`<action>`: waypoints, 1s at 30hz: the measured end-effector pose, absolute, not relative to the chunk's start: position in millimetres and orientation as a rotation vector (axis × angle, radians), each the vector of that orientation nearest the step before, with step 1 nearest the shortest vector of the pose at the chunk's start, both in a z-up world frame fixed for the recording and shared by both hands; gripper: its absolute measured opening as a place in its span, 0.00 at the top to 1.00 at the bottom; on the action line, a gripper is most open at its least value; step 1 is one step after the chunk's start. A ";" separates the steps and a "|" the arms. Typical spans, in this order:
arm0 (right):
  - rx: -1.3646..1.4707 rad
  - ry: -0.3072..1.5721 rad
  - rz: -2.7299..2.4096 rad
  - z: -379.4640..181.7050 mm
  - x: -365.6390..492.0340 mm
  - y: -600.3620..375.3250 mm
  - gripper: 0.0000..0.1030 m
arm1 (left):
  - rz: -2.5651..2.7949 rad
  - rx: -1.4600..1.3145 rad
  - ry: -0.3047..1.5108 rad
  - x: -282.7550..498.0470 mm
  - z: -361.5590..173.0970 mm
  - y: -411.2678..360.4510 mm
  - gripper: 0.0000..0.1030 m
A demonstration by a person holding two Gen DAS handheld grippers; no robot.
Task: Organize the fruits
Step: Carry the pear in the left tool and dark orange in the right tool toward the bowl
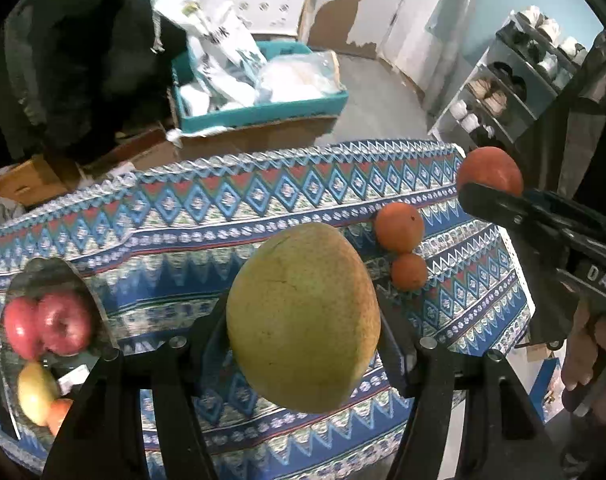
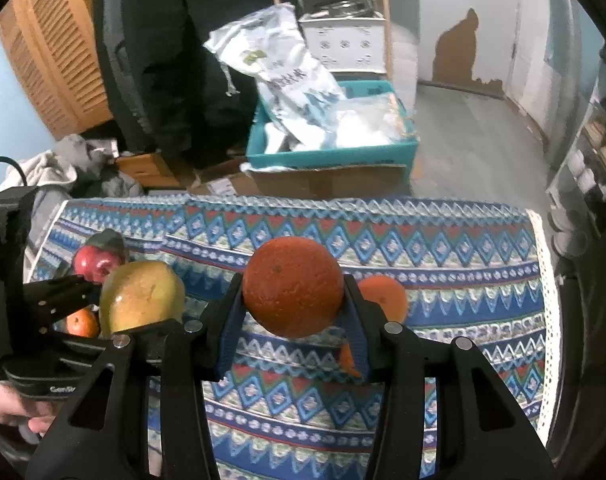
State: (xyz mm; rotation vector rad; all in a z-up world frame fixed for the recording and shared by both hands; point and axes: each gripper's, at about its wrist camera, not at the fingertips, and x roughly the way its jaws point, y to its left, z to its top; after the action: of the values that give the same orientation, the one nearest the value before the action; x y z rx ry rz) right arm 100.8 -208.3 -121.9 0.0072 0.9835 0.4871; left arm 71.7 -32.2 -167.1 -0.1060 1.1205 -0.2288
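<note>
Far left: clear bowl [image 1: 99, 312] on the patterned cloth [image 1: 183, 216], w/ two red apples [image 1: 49, 330], a yellow fruit [image 1: 35, 392] and a bit of orange already in it.

L gripper [image 1: 303, 336]: jaws clamped on the big green-yellow mango [image 1: 303, 336], held up off the cloth. Mango's long axis runs roughly along the fingers, wider end toward the camera. Bowl sits left of and below the mango, near, not touching. L hand is clearly the nearer one to the bowl.

Mid-right on the cloth: two loose oranges [image 1: 401, 246], touching, larger behind the smaller.

R gripper [image 2: 293, 294]: jaws closed on a dark orange [image 2: 293, 294], also in the air, above the loose pair. From the R wrist cam, the bowl is far left, past the L gripper and mango, so R's path to it is blocked by L.

My read: L goes first, short move left + down into the bowl. Bowl looks fairly full; mango is bulky, may roll off the apples. R should wait or drop its orange by the loose pair.
</note>
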 end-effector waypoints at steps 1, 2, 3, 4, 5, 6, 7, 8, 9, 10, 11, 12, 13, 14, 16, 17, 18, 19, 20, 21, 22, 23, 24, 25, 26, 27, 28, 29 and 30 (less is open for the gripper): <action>0.002 0.980 0.493 -120.5 100.4 -203.6 0.56 | -0.224 -0.105 1.115 69.2 -164.5 -27.7 0.35; -0.001 0.978 0.500 -119.4 99.8 -199.5 0.56 | -0.218 -0.112 1.107 65.7 -161.4 -20.7 0.35; -0.004 0.976 0.511 -118.0 99.2 -192.1 0.56 | -0.215 -0.118 1.105 64.2 -160.1 -16.8 0.35; -0.008 0.977 0.520 -117.3 98.4 -186.5 0.56 | -0.209 -0.125 1.102 61.3 -158.8 -10.5 0.35; -0.012 0.978 0.528 -116.9 98.1 -181.8 0.56 | -0.200 -0.130 1.099 58.6 -157.6 -3.8 0.35; -0.017 0.979 0.540 -116.6 97.2 -173.2 0.56 | -0.192 -0.135 1.096 56.3 -156.8 2.0 0.35; -0.021 0.981 0.551 -116.5 96.3 -166.8 0.56 | -0.184 -0.140 1.093 53.8 -155.9 7.7 0.35; -0.024 0.983 0.560 -116.8 95.6 -161.3 0.56 | -0.174 -0.147 1.091 51.5 -155.6 15.0 0.35; -0.026 0.987 0.576 -117.2 94.8 -153.0 0.56 | -0.167 -0.155 1.089 49.8 -156.1 20.7 0.35; -0.027 0.991 0.588 -117.8 94.2 -146.0 0.56 | -0.158 -0.165 1.087 47.6 -156.3 27.2 0.35; -0.030 0.996 0.604 -118.7 92.7 -135.9 0.56 | -0.147 -0.173 1.087 45.2 -156.7 34.4 0.35; -0.033 1.000 0.615 -119.6 91.9 -129.1 0.56 | -0.136 -0.182 1.086 42.6 -157.2 41.8 0.35; -0.039 1.004 0.629 -121.1 90.4 -119.4 0.56 | -0.126 -0.188 1.085 39.4 -157.8 48.8 0.35; -0.045 1.007 0.639 -122.1 89.5 -112.7 0.56 | -0.118 -0.192 1.084 37.1 -158.5 55.2 0.35; -0.063 1.019 0.668 -126.3 86.6 -94.4 0.56 | -0.101 -0.194 1.084 31.6 -160.3 67.3 0.35; -0.073 1.027 0.684 -129.0 85.0 -83.2 0.56 | -0.091 -0.194 1.083 29.0 -161.6 73.3 0.35; -0.078 1.034 0.697 -131.0 84.0 -76.0 0.56 | -0.082 -0.195 1.084 26.3 -163.1 79.6 0.35; -0.081 1.042 0.712 -133.5 82.7 -66.5 0.56 | -0.076 -0.198 1.085 24.5 -164.2 84.4 0.35; -0.084 1.048 0.721 -134.9 81.3 -61.5 0.56 | -0.064 -0.205 1.087 20.6 -166.7 93.1 0.35; -0.090 1.055 0.734 -136.8 79.9 -53.5 0.56 | -0.058 -0.211 1.089 18.7 -168.1 98.2 0.35; -0.099 1.062 0.750 -139.1 78.1 -43.5 0.56 | -0.049 -0.220 1.094 16.4 -170.5 104.8 0.35; -0.105 1.069 0.761 -140.9 77.0 -35.8 0.56 | -0.037 -0.235 1.101 14.0 -174.0 114.0 0.35; -0.110 1.074 0.769 -142.4 75.7 -29.8 0.56 | -0.030 -0.242 1.105 12.9 -175.9 118.7 0.35; -0.115 1.081 0.782 -144.6 73.6 -21.7 0.56 | -0.021 -0.249 1.108 10.3 -178.2 125.7 0.35; -0.119 1.088 0.791 -146.6 72.2 -15.2 0.56 | -0.007 -0.251 1.110 8.6 -181.0 132.5 0.35; -0.123 1.095 0.800 -149.1 70.5 -8.9 0.56 | 0.007 -0.255 1.114 6.8 -183.6 138.9 0.35; -0.124 1.103 0.806 -150.7 70.6 -4.9 0.56 | 0.013 -0.261 1.117 5.9 -185.2 142.7 0.35; -0.123 1.115 0.815 -152.8 69.9 0.8 0.56 | 0.018 -0.272 1.121 4.6 -187.5 148.4 0.35; -0.121 1.124 0.827 -154.8 68.6 6.4 0.56 | 0.023 -0.288 1.127 3.4 -189.8 153.9 0.35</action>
State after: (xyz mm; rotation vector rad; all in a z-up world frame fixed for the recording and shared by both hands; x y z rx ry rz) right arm 68.6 6.4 -154.8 -0.1207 1.1243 0.8270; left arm 3.4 153.9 -189.8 -0.2877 1.1266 0.0231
